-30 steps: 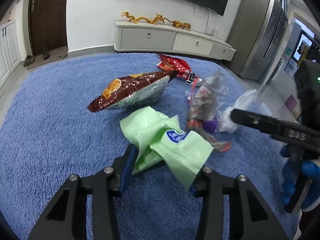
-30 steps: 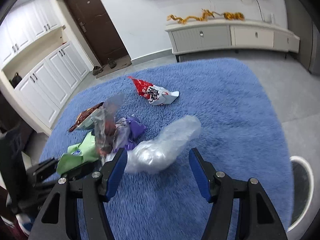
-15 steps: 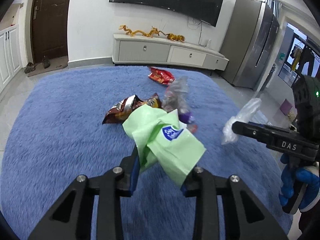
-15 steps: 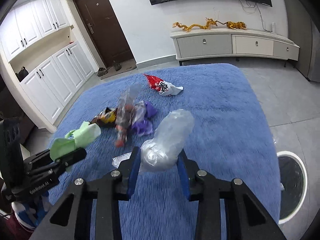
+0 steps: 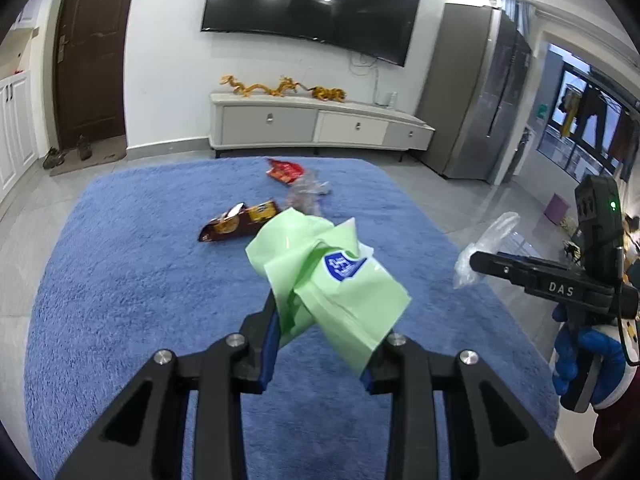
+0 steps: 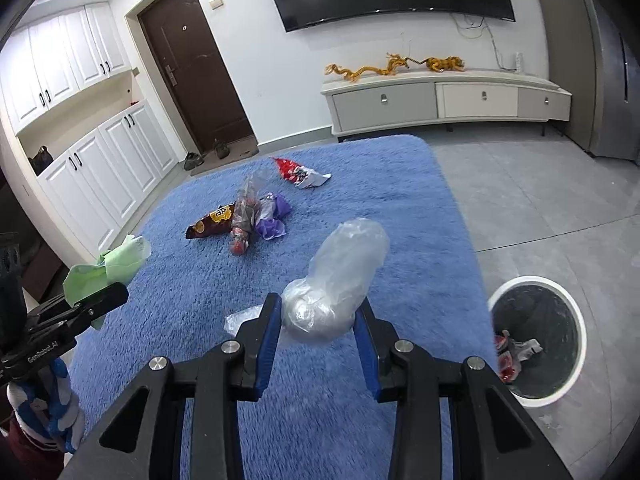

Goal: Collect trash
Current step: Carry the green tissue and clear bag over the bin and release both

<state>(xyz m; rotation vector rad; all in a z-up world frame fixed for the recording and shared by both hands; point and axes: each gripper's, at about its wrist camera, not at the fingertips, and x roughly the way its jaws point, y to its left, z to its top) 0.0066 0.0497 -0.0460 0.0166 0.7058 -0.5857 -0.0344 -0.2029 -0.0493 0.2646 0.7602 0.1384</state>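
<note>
Wrappers on rug: four; bin: one; hand-held grippers grip one each.

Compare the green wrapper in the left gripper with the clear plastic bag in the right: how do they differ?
The green wrapper is opaque, with a blue logo; the clear plastic bag is see-through and unprinted. The wrapper is flat, creased sheet; the bag is bunched into a rounded wad. Both are clamped between gripper fingers, above the blue rug.
</note>
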